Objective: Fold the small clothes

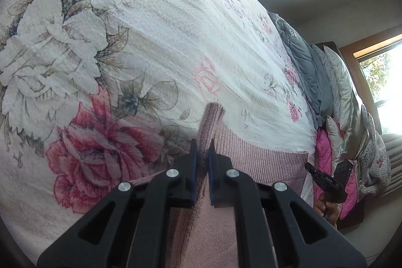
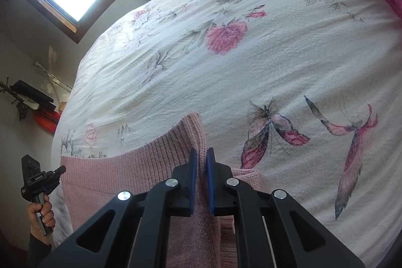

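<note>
Left gripper (image 1: 202, 150): pinching the pink sweater's (image 1: 263, 157) ribbed hem.
Right gripper (image 2: 201, 158): pinching the same hem.
Bed (image 2: 251, 82): floral sheet under the sweater.

The left gripper (image 1: 202, 150) pinches a raised corner of a pink knit garment (image 1: 251, 152) between its 2 blue pads (image 1: 193, 160). The ribbed hem runs right across a floral bedspread (image 1: 150, 29). At the right edge, a hand (image 1: 326, 207) holds the right gripper (image 1: 324, 178) near grey pillows (image 1: 304, 59).
</note>
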Demonstrator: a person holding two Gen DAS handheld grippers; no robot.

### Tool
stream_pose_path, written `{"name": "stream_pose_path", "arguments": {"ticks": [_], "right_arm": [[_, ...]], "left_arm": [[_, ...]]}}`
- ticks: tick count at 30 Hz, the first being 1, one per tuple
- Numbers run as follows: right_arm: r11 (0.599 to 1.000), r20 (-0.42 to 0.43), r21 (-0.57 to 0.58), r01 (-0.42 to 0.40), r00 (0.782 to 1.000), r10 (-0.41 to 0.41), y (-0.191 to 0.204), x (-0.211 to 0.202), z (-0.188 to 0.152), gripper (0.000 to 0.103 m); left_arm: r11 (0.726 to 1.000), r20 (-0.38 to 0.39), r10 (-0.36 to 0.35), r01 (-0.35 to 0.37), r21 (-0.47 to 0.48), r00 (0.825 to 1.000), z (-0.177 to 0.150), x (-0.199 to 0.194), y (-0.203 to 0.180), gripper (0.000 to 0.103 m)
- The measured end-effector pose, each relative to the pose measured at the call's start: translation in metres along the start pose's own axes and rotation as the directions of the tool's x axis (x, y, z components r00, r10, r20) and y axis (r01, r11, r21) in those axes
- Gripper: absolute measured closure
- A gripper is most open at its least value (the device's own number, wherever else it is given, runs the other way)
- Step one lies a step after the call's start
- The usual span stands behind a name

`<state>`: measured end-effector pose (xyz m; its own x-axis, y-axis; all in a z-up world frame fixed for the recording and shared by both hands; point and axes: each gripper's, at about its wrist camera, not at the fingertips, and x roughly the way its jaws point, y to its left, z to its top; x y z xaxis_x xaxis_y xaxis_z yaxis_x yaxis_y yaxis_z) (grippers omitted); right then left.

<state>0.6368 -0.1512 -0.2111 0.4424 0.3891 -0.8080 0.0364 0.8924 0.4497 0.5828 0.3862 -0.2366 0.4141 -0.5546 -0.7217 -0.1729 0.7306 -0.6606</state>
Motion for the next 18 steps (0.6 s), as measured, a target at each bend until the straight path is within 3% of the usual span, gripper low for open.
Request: {"name": "stream_pose_path", "arguments": {"ticks": [4,10,12,14,16,18], "right_arm": [[0.999,-0.023,0.022,0.026,0.999,-0.025,-0.012,0.021,-0.002,0.095],[0.999,-0.050,0.011,0.046,0.998,-0.045,-0.017,0.039,-0.003,0.095],[0.998,-0.071,0.001,0.056,0.996,-0.055,-0.017,0.044,-0.004,0.089],[0.996,-0.045,-0.003,0.087,0.995,-0.087,-0.018,0.037,-0.003,0.071],[0.998,0.012,0.011,0.064,0.998,-0.064,-0.019,0.020,-0.003,0.069],[1.000,0.046,0.021,0.002,0.999,-0.003,-0.019,0.006,-0.004,0.070]], "left_arm": [[0.997,-0.019,0.038,-0.039,-0.065,0.999,-0.004,0.019,0.025,0.097],[0.996,-0.010,0.038,-0.038,-0.075,0.999,-0.006,0.020,0.035,0.096],[0.996,0.026,0.063,-0.062,-0.070,0.998,-0.005,0.010,0.031,0.093],[0.994,0.100,0.091,-0.086,-0.061,0.991,-0.008,-0.010,0.021,0.091],[0.999,0.151,0.031,-0.025,-0.037,0.988,-0.013,-0.027,0.006,0.090],[0.998,0.122,-0.053,0.051,0.020,0.991,-0.022,-0.027,-0.013,0.089]]}}
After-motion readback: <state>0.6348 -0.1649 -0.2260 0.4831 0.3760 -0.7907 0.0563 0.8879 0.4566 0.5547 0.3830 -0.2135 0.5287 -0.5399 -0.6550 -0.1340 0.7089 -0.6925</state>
